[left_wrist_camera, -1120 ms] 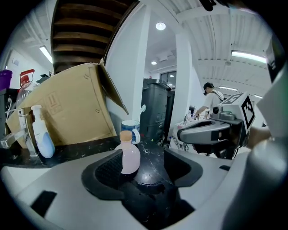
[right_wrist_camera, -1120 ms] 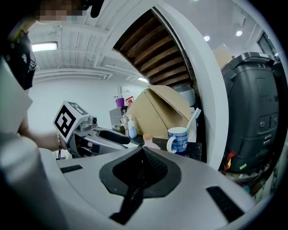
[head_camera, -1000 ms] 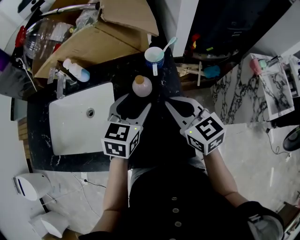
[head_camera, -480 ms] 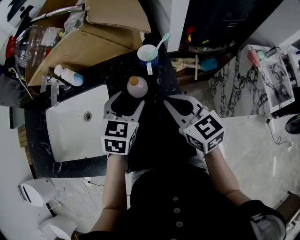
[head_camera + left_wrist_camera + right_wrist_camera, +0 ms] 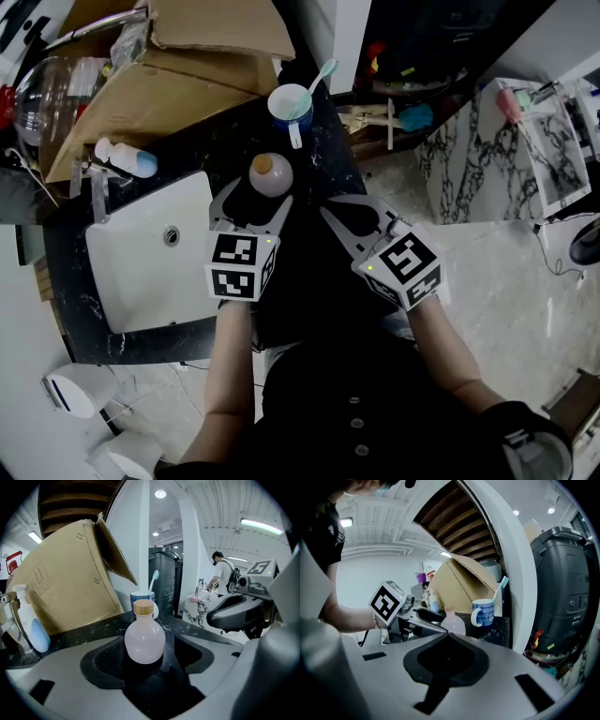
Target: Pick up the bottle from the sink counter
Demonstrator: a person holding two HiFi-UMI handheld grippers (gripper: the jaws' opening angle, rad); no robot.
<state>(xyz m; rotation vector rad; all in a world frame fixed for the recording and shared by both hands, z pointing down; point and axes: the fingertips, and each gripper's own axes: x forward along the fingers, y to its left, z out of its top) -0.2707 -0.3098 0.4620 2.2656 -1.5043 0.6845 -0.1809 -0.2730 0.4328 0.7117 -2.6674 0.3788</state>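
The bottle (image 5: 270, 176) stands upright on the dark table (image 5: 323, 141), upper middle of the head view, just right of the sink (image 5: 141, 262) and below the mug (image 5: 289, 103). The left tool (image 5: 255, 200) has its jaws wide and they have just been opening. The bottle sits between their tips, and the pads are not pressing on it. The right tool (image 5: 349, 217), right of centre, has its jaws together with nothing in them.
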